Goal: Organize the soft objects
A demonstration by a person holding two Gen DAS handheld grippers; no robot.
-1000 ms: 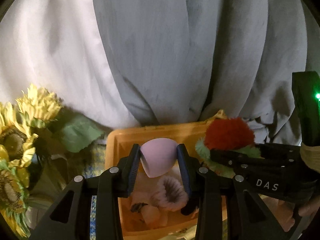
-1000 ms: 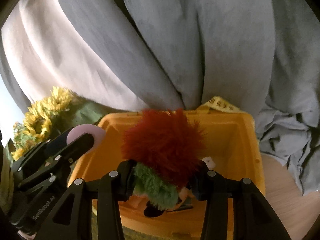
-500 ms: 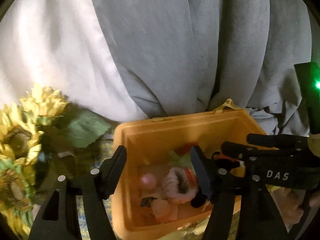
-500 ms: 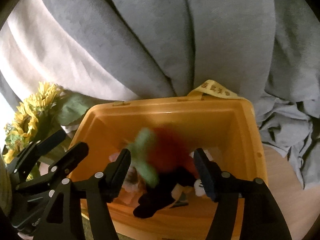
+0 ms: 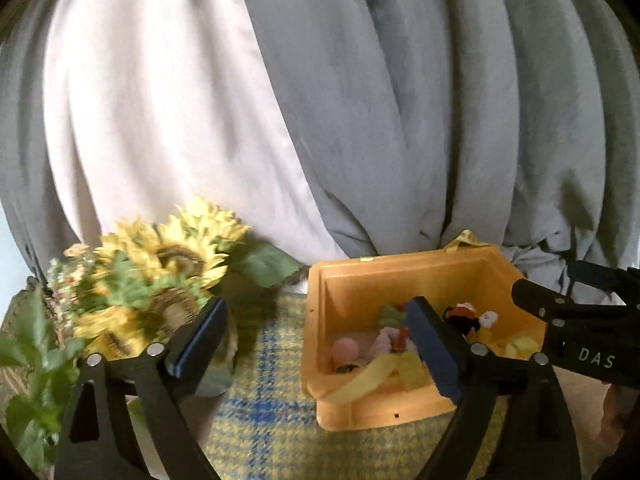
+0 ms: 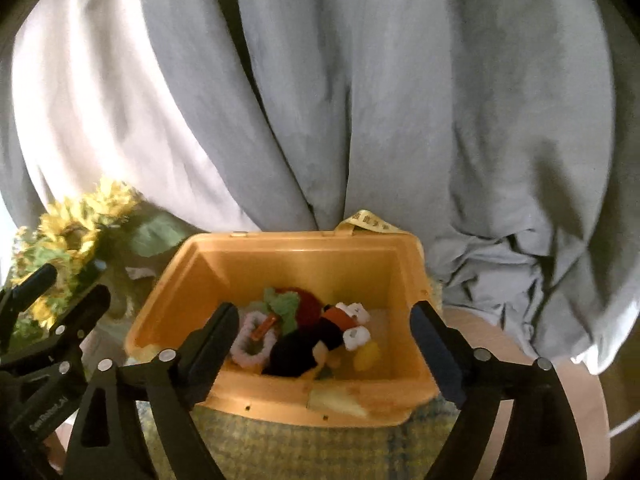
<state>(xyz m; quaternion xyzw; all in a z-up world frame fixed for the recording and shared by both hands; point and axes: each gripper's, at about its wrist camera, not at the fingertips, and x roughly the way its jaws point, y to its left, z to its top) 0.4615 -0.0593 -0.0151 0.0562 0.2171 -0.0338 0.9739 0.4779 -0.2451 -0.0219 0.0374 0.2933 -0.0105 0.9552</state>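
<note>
An orange bin (image 5: 352, 292) (image 6: 304, 256) holds several soft toys. The pink sponge (image 5: 346, 349) lies at its left. The red and green plush (image 6: 294, 304), a black plush (image 6: 304, 346) and a pink fluffy ring (image 6: 254, 340) lie in it. My left gripper (image 5: 316, 344) is open and empty, in front of the bin's left side. My right gripper (image 6: 324, 340) is open and empty above the bin's front; it also shows in the left wrist view (image 5: 576, 304).
Artificial sunflowers (image 5: 160, 264) (image 6: 72, 236) stand left of the bin. A yellow and blue checked cloth (image 5: 260, 400) covers the table. Grey and white curtains (image 5: 360, 100) hang behind. Crumpled grey fabric (image 6: 520, 272) lies right of the bin.
Both grippers opened and dropped their loads into the bin: the pink sponge from the left, the red and green plush from the right. Both then pulled back and opened wider.
</note>
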